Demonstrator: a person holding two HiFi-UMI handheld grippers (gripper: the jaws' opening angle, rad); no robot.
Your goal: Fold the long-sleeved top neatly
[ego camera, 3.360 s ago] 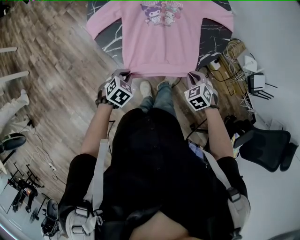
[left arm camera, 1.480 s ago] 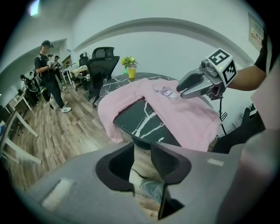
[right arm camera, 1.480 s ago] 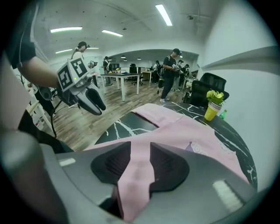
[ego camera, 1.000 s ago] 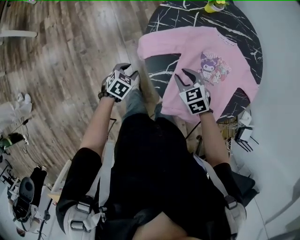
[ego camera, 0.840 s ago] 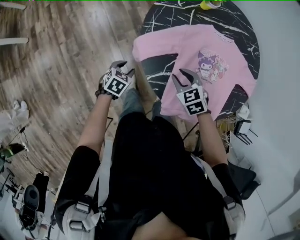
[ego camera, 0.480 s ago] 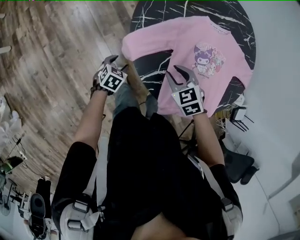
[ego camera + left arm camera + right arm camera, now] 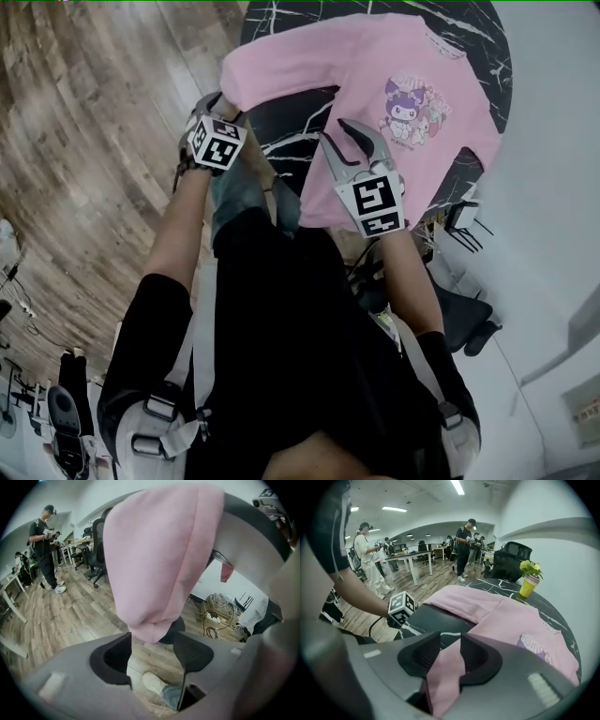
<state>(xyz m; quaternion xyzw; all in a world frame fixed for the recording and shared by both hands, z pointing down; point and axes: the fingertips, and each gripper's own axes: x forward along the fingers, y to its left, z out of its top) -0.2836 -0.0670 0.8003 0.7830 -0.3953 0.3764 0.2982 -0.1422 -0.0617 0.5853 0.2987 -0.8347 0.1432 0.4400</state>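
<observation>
A pink long-sleeved top (image 7: 375, 66) with a cartoon print lies spread on a round black marble table (image 7: 291, 122). Its left sleeve (image 7: 159, 564) hangs over the table edge. My left gripper (image 7: 212, 105) sits just under the cuff (image 7: 149, 631). Its jaws have just been opening and stand apart (image 7: 152, 644), with the cuff end at their tips and unpressed. My right gripper (image 7: 345, 141) is shut on the top's hem, and pink cloth runs between its jaws (image 7: 451, 641). The rest of the top (image 7: 511, 616) lies flat beyond.
A yellow pot with a plant (image 7: 528, 583) stands at the table's far edge. Cables (image 7: 220, 606) lie on the wooden floor under the table. A black office chair (image 7: 459, 319) is at the right. People stand further off (image 7: 465, 545).
The left gripper has sunk beside the table edge to the hanging sleeve cuff, and its jaws have spread. The right gripper keeps hold of the hem. The head view has swung left.
</observation>
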